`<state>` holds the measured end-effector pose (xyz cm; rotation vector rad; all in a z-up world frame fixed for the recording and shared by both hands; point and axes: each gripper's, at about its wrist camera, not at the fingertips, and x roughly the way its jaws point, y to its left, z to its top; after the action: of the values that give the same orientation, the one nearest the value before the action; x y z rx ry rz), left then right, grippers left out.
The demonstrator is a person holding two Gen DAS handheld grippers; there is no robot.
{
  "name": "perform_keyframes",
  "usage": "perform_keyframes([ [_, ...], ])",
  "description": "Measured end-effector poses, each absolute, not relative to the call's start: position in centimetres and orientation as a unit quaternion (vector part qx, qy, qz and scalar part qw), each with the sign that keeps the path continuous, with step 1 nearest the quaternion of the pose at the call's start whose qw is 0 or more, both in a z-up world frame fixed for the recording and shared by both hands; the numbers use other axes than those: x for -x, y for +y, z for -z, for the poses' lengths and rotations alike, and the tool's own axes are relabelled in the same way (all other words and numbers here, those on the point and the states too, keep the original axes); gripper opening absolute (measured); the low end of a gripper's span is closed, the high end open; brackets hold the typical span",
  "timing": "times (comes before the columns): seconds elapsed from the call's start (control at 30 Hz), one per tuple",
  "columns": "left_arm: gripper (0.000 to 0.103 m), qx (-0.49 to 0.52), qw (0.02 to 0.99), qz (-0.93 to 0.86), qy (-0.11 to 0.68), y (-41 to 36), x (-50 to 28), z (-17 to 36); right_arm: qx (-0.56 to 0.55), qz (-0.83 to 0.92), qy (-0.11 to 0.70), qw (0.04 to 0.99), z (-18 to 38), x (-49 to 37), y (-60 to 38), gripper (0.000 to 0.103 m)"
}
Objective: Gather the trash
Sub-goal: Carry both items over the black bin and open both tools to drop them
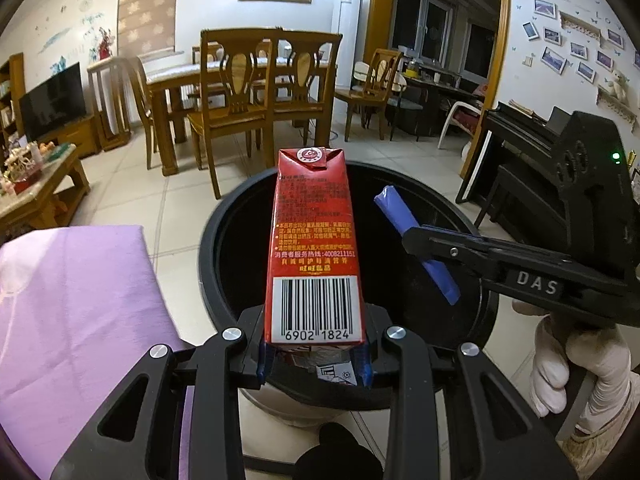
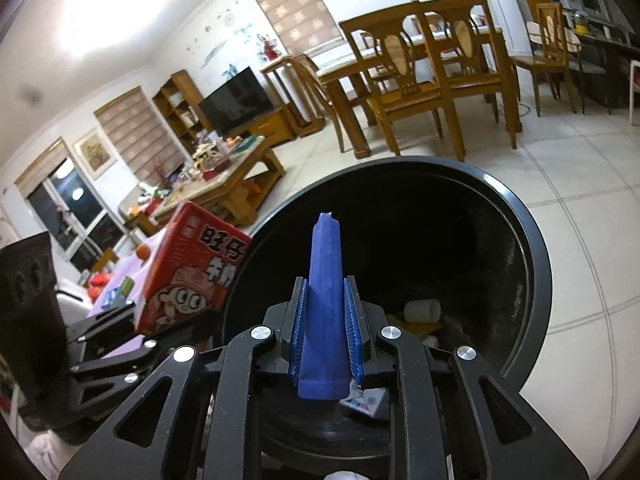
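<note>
My left gripper point(image 1: 314, 354) is shut on a red drink carton point(image 1: 314, 240), held lengthwise over the mouth of a round black trash bin point(image 1: 212, 240). In the right wrist view the same red carton point(image 2: 192, 272) shows at the left, beside the bin's rim point(image 2: 532, 264). My right gripper point(image 2: 325, 340) is shut on a blue wrapper point(image 2: 325, 300) that points out over the bin's opening. From the left wrist view the right gripper point(image 1: 416, 236) comes in from the right with the blue wrapper point(image 1: 416, 240) across its jaws. Trash lies at the bin's bottom, including a white cup point(image 2: 422, 310).
A purple cloth-covered surface point(image 1: 72, 312) lies left of the bin. A gloved hand point(image 1: 560, 368) holds the right gripper. Wooden chairs and a dining table point(image 1: 240, 92) stand beyond on the tiled floor, a cluttered coffee table point(image 1: 36, 188) at far left, a dark piano point(image 1: 520, 160) at right.
</note>
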<state>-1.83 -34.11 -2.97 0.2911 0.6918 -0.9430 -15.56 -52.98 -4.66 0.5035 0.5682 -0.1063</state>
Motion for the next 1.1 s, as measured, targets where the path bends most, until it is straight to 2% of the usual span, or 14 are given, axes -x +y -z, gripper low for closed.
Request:
perform_keyframes([
  [0.4, 0.032, -0.135, 0.808, 0.442, 0.364, -35.3, 1.0, 5.0, -0.257, 0.060, 0.282, 0.922, 5.5, 14.7, -53.0, 0.019],
  [1.1, 0.033, -0.146, 0.806, 0.437, 0.371, -35.4, 1.1, 5.6, -0.264, 0.062, 0.287, 0.919, 7.5, 13.9, -52.3, 0.019],
])
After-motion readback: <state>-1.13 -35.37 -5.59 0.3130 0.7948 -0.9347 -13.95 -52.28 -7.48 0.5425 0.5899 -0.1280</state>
